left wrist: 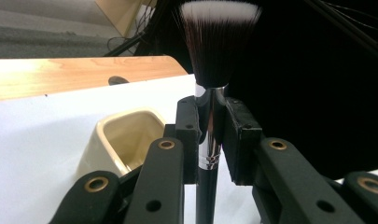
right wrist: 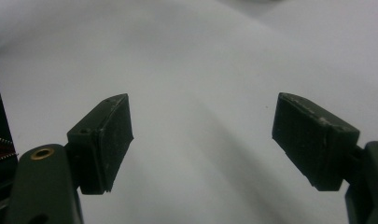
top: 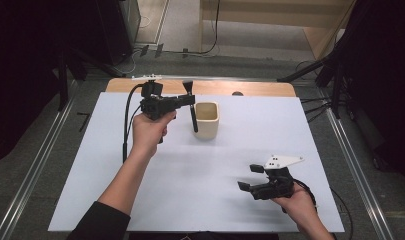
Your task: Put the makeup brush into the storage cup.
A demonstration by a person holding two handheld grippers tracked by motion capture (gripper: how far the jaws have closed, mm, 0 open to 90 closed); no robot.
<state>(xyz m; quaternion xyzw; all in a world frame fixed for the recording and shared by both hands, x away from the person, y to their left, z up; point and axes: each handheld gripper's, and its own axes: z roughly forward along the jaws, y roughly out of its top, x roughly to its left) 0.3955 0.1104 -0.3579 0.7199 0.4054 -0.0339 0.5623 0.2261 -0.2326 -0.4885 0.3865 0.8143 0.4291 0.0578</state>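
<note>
While clamped upright in left tool (left wrist: 210, 135) | makeup brush (left wrist: 213, 70) | beside cup (left wrist: 126, 140)

Counter (top: 270, 150): white sheet over the top, bare wooden strip (top: 260, 89) left showing along the far edge.
Floor (top: 50, 150): grey, carpet-like, on both sides of the counter and beyond it.
Rails (top: 35, 170): metal tracks on the floor, one at the left and one at the right (top: 357, 170), angled along the counter's sides.
Far right: pale wooden furniture (top: 310, 20), light-coloured panel and low step.
Far left: dark cabinet (top: 115, 25) standing on the floor.
Cables (top: 210, 47): thin black leads trailing across the far floor.
Sides: black stands (top: 335, 75) and deep shadow at left and right.
Light: even, from above, soft shadows on the white sheet.
</note>
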